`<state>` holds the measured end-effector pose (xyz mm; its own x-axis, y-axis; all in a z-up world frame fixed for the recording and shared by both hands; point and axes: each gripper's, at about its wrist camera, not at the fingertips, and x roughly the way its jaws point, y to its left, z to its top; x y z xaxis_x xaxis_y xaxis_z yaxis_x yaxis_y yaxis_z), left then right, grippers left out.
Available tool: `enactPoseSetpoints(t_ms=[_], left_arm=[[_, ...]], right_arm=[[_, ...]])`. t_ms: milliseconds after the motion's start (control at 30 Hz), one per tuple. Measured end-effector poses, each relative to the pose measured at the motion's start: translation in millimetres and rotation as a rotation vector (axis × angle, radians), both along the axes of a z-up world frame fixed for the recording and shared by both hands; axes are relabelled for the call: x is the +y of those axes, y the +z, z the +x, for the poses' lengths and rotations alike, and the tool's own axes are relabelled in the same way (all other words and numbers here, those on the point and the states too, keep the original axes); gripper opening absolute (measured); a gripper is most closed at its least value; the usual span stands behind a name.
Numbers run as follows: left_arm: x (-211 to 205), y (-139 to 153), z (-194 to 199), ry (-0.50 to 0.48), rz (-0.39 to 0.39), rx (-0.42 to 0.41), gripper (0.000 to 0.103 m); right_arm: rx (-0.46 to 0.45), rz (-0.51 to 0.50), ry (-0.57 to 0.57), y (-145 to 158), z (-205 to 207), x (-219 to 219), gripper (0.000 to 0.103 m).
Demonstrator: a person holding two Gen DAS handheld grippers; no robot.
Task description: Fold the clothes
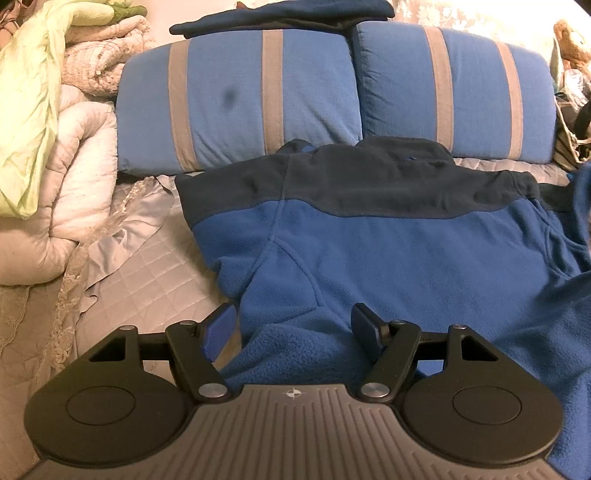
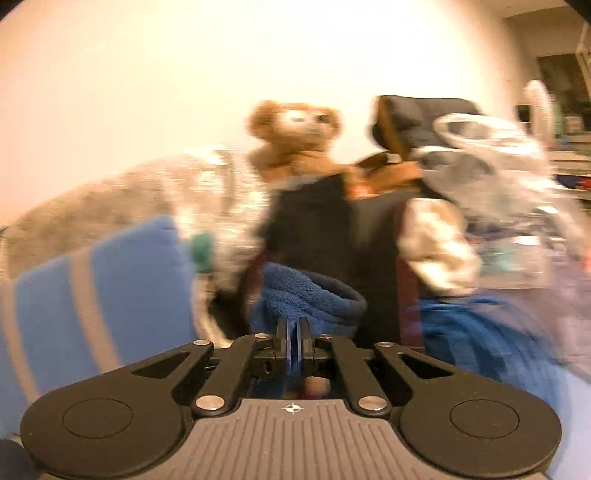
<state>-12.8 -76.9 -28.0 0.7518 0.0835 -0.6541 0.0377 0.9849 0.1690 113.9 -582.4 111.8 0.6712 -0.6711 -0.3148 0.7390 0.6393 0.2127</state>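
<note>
- The blue fleece jacket [image 1: 388, 240] lies flat on the quilted grey bedspread [image 1: 155, 269], its dark navy yoke and collar toward the 2 blue pillows with grey stripes [image 1: 236, 99].
- The collar edge touches the foot of those pillows; the hem reaches toward the camera.
- The left gripper [image 1: 293, 328] hovers just over the near part of the jacket with its jaws set wide; fleece shows between the blue pads [image 1: 221, 325] but they do not press on it.
- A folded navy garment [image 1: 280, 16] rests on top of the pillows, behind the jacket.
- Left of the jacket, a heap of white quilted bedding [image 1: 74, 147] and a pale green cloth [image 1: 33, 110] are piled together.
- In the blurred right wrist view, the right gripper [image 2: 293, 338] has its jaws closed tight on a bunched blue fleece sleeve end with a navy cuff [image 2: 314, 295], lifted off the bed.
- Beyond that cuff stand a brown teddy bear [image 2: 295, 136] and a dark bag [image 2: 332, 236], with 1 striped pillow at the left.
</note>
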Motion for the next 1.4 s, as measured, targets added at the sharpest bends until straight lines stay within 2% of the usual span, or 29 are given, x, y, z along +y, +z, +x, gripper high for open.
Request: enactPoseSetpoints(t_ms=[167,233,267,333,367,400,500,600,867,967,1067,1167,1267,1300,1333,1400], left_arm=[[-3,0,-3,0.001,0.011,-0.007,0.069],[-2,0,-3,0.002,0.013,-0.009,0.069],[-2,0,-3,0.002,0.014,-0.01,0.069],[-2,0,-3,0.003,0.017,-0.011,0.069],[-2,0,-3,0.003,0.018,-0.012,0.069],[-2,0,-3,0.004,0.019,-0.012,0.069],[-4,0,-4,0.005,0.03,-0.015,0.069],[-5,1,-5,0.007,0.038,-0.018,0.069],[-2,1,-5,0.009,0.028,-0.02,0.069],[0,0,-4,0.01,0.021,-0.021,0.069],[1,0,-4,0.007,0.016,-0.02,0.069],[2,0,-4,0.006,0.014,-0.021,0.069],[3,0,-3,0.006,0.008,-0.019,0.069],[3,0,-4,0.006,0.006,-0.018,0.069],[3,0,-3,0.006,0.004,-0.017,0.069],[3,0,-3,0.006,0.001,-0.017,0.069]], right_arm=[[0.172,0.085,-0.166,-50,-52,-25,0.009],[0.23,0.086,-0.219,-67,-63,-21,0.014],[0.251,0.081,-0.239,-71,-69,-15,0.02],[0.261,0.058,-0.271,-74,-76,0,0.061],[0.253,0.043,-0.276,-73,-78,9,0.068],[0.236,0.03,-0.252,-72,-80,18,0.074],[0.211,0.021,-0.117,-66,-72,48,0.078],[0.226,0.036,0.033,-66,-47,77,0.083],[0.333,0.099,0.374,-77,36,139,0.083],[0.384,0.146,0.459,-92,58,157,0.083],[0.476,0.229,0.526,-113,79,173,0.08],[0.527,0.279,0.522,-130,96,185,0.078],[0.504,0.375,0.467,-145,105,184,0.065],[0.495,0.373,0.456,-148,106,186,0.057],[0.49,0.364,0.45,-149,107,189,0.036],[0.501,0.339,0.438,-144,106,193,0.01]])
